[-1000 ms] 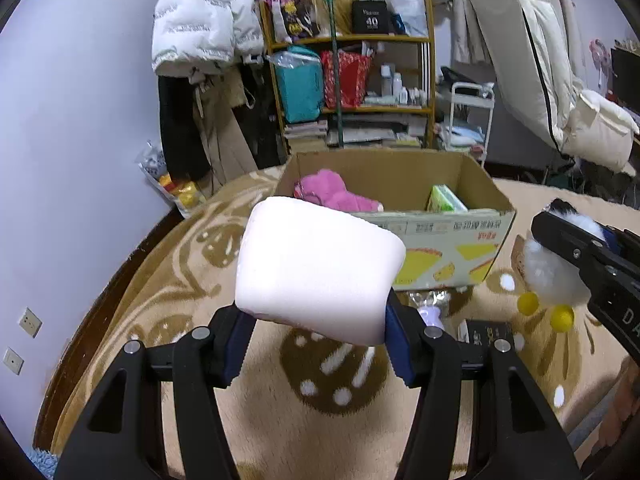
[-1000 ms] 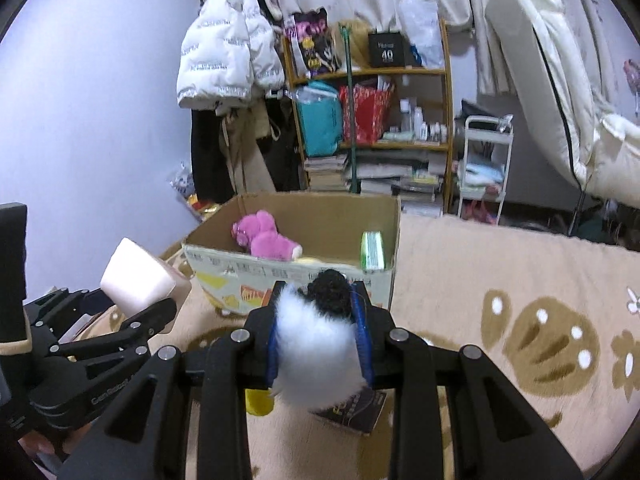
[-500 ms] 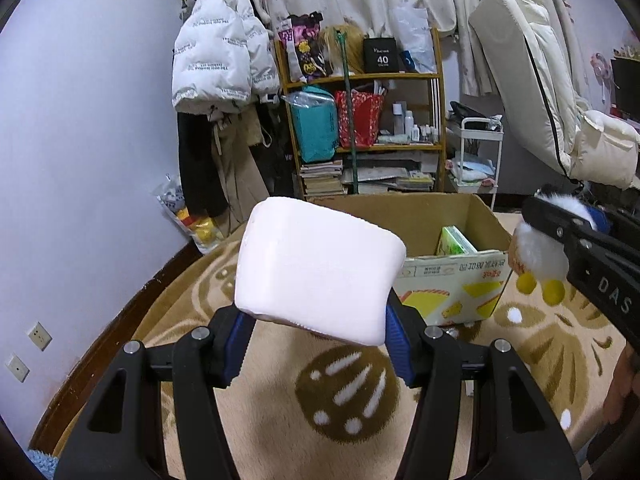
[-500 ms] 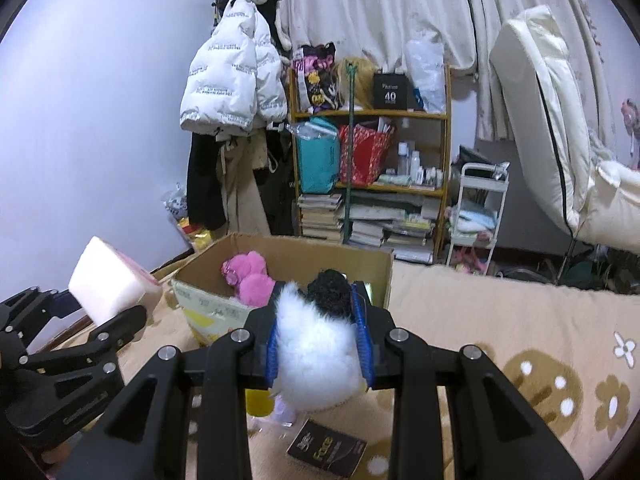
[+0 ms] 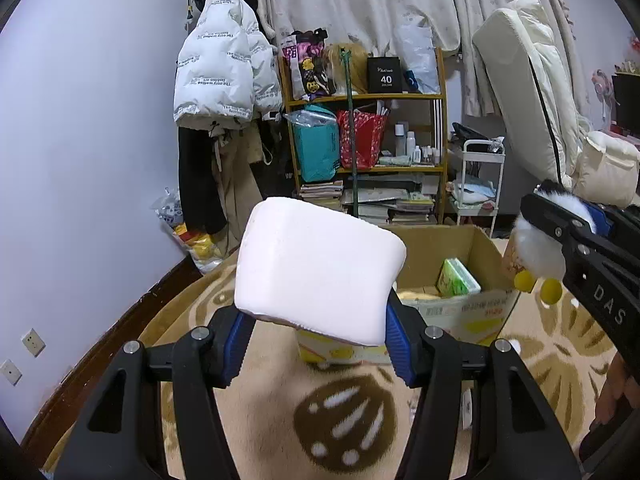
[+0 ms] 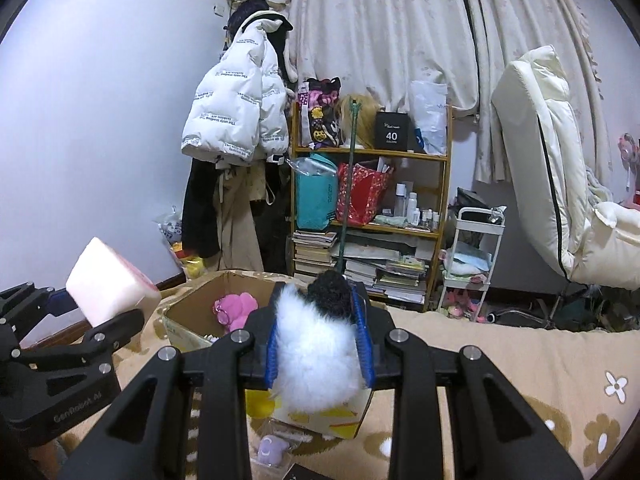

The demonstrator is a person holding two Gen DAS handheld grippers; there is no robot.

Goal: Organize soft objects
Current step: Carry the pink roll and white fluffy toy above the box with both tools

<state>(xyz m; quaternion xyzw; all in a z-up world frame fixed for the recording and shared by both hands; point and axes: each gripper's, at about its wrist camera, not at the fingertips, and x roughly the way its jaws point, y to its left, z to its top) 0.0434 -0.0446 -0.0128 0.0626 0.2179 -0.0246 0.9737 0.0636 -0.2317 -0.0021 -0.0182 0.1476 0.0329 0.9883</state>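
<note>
My left gripper is shut on a pale pink foam block, held in the air in front of an open cardboard box. The block also shows at the left of the right wrist view. My right gripper is shut on a fluffy white and black plush toy with yellow feet, held above the box's near right corner. Inside the box lie a pink plush toy and a green packet.
The box stands on a beige patterned carpet. A small purple item in a clear wrapper lies on the carpet by the box. A cluttered shelf, hanging coats, a white cart and a cream recliner stand behind.
Both grippers have risen and tilted up with their loads still gripped. The box now sits lower in both views and more of the wall and curtains shows.
</note>
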